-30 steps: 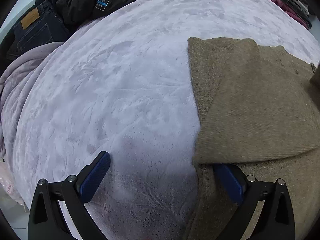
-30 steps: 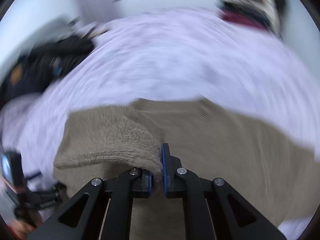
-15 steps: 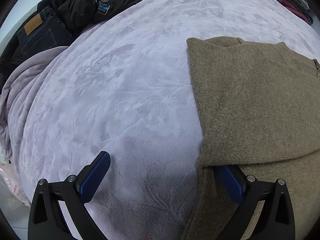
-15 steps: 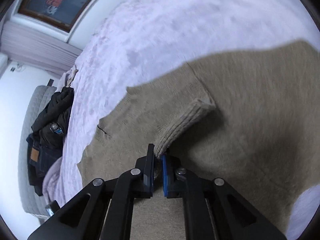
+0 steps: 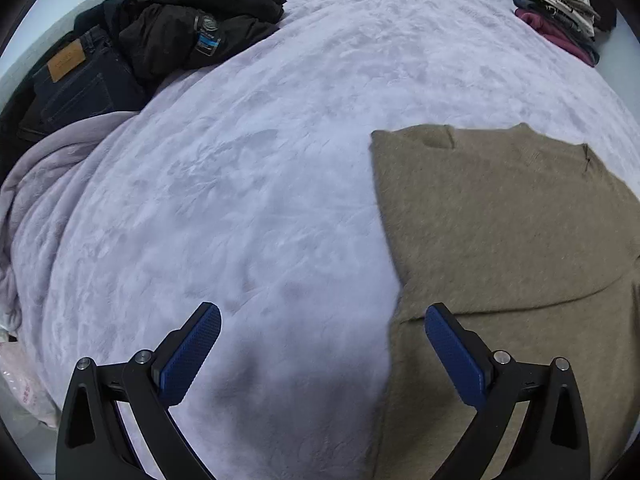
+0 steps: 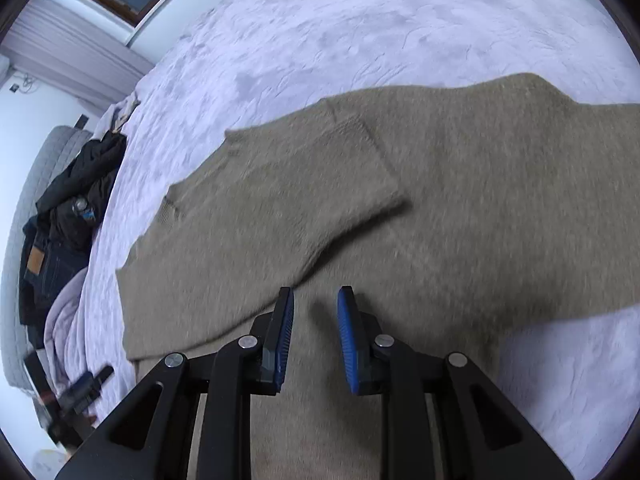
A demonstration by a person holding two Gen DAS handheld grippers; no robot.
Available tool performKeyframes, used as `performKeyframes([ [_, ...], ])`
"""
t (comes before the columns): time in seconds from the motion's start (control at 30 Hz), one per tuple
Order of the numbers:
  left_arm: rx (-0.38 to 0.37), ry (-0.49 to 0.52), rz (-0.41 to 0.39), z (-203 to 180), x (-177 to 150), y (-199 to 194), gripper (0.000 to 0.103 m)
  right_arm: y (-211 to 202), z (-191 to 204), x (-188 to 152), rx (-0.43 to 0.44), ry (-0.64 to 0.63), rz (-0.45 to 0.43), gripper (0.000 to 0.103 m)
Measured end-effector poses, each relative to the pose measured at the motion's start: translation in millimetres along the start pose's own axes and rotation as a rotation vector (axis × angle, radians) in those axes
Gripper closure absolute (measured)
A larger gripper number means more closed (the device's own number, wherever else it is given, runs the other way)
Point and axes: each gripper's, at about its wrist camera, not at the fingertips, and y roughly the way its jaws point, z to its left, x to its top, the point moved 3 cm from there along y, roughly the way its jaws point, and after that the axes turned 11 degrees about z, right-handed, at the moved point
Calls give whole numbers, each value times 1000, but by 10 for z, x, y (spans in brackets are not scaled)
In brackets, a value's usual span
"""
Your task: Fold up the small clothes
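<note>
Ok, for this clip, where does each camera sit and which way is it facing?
Left wrist: on the left gripper, looking along its open fingers over the bed, the sweater at right; only the gripper shows.
Right wrist: on the right gripper, looking down at the sweater with a sleeve folded across it; only the gripper shows.
Shared: sweater, bed, dark clothes pile.

Sweater (image 5: 500,220) lies on blanket (image 5: 260,180), jeans (image 5: 76,88) far left.

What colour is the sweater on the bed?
Plain olive-brown knit sweater, no pattern; clearest in the right wrist view.
</note>
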Motion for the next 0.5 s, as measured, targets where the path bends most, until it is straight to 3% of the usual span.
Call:
performKeyframes([
  [0.1,-103,9,46,-193,212,233,1,50,47,-136,25,-3,29,78],
  [0.2,60,37,72,-300,284,551,1,88,122,-244,24,-28,50,78],
  [0.33,43,37,30,-184,218,548,1,0,215,-408,3,-97,59,78],
  [0.43,67,69,30,-196,177,430,1,-48,178,-506,2,-102,72,61],
  [0.5,77,102,22,-259,135,313,1,-81,112,-567,18,-77,74,58],
])
